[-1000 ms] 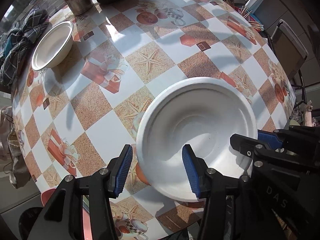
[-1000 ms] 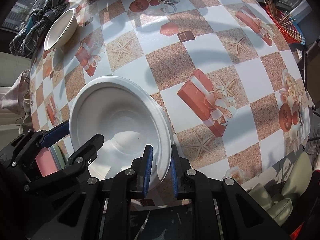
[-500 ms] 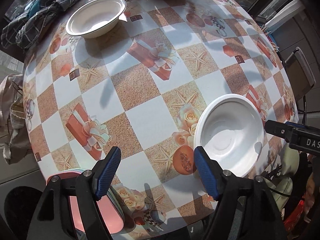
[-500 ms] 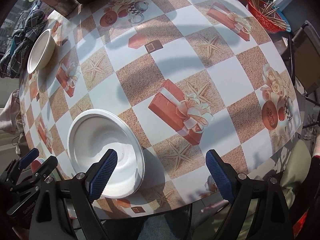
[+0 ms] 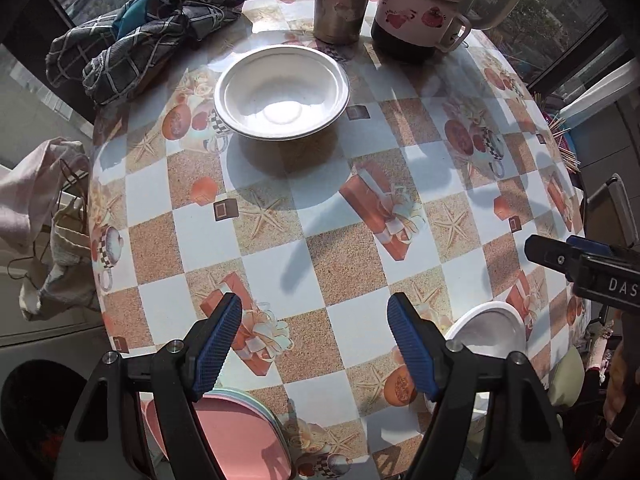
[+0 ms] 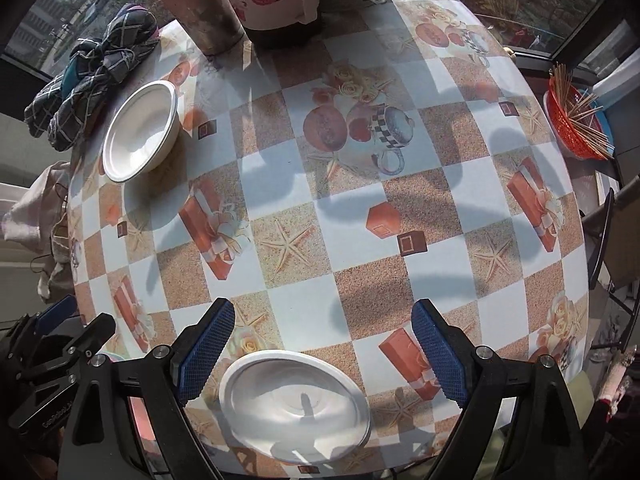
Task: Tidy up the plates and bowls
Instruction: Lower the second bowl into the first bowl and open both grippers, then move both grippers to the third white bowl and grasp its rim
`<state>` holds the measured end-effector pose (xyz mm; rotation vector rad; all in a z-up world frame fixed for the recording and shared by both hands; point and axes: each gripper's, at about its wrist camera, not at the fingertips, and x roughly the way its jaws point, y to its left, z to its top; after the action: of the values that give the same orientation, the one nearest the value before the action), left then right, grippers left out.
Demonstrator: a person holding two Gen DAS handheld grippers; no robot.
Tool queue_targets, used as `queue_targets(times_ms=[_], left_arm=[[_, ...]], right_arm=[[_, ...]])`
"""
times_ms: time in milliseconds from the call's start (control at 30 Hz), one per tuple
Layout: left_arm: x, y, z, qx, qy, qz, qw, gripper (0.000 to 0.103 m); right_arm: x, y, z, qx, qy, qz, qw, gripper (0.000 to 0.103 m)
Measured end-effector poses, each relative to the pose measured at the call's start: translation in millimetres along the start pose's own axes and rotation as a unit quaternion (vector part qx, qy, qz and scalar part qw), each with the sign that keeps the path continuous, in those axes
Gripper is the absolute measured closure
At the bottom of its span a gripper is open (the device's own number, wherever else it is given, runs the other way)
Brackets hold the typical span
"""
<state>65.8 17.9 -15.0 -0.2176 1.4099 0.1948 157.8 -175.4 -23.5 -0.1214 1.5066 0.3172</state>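
Note:
A white bowl [image 6: 296, 404] sits at the near edge of the patterned table, just below my open right gripper [image 6: 320, 352]; it also shows in the left wrist view [image 5: 492, 332]. A second white bowl [image 5: 282, 92] stands at the far side; it also shows in the right wrist view [image 6: 140, 130]. My left gripper [image 5: 316, 344] is open and empty above the table's near edge. A stack of pink plates [image 5: 236, 436] lies under it, partly hidden by its left finger.
A rusty metal cylinder [image 5: 340, 0] and a pink pot [image 5: 416, 12] stand at the far edge. A plaid cloth [image 5: 140, 28] lies at the far left. A red basket of sticks [image 6: 576, 120] sits off the table's right side.
My right gripper let go of the near bowl's rim and opened. Both grippers pulled back and lifted, so the far bowl and the back of the table came into view.

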Motion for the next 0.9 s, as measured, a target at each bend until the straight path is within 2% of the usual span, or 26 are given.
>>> queue_targets(times_ms=[300, 467, 633, 900], left_arm=[[15.3, 47.5, 68.8, -0.067, -0.019, 0.033, 0.9970, 0.024], [38.0, 65.0, 105.3, -0.072, -0.019, 0.061, 0.9953, 0.024], [64.4, 77.9, 136.1, -0.077, -0.018, 0.079, 0.9937, 0.024], [102.6, 86.8, 157.7, -0.065, -0.006, 0.092, 0.9936, 0.024]], right_arm=[[15.6, 53.9, 69.6, -0.047, 0.003, 0.013, 0.999, 0.012], [34.7, 74.6, 103.1, -0.051, 0.010, 0.024, 0.998, 0.012], [62.1, 91.6, 126.4, -0.052, 0.016, 0.011, 0.998, 0.012], [102.2, 103.9, 145.6, -0.050, 0.024, 0.022, 0.998, 0.012]])
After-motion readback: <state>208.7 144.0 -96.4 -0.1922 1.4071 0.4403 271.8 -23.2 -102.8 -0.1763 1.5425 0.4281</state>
